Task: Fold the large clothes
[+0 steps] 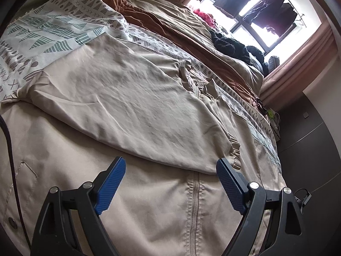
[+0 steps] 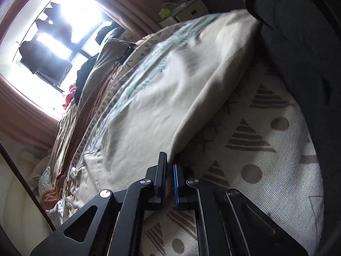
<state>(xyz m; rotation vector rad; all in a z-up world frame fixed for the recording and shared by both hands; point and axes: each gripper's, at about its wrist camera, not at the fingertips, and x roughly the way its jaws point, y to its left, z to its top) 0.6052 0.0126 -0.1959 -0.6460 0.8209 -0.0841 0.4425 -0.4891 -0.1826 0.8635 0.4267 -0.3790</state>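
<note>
A large beige zip-up jacket [image 1: 127, 98] lies spread on the bed, with a sleeve folded across its body and the zipper [image 1: 195, 202] running toward me. My left gripper [image 1: 170, 162] hovers just over the jacket's near part, its blue pads wide apart and nothing between them. In the right wrist view the same jacket [image 2: 170, 98] fills the middle, and its near edge runs down into my right gripper [image 2: 169, 160]. That gripper's jaws are pressed together on this beige edge, low over the bedspread.
A patterned white bedspread [image 1: 42, 32] [image 2: 255, 149] lies under the jacket. Beyond it are a brown blanket [image 1: 170, 34], a pile of dark clothes [image 1: 234, 47] and a bright window [image 1: 255, 10]. Dark floor [image 1: 309, 138] borders the bed. Dark fabric [image 2: 298, 53] lies at the right.
</note>
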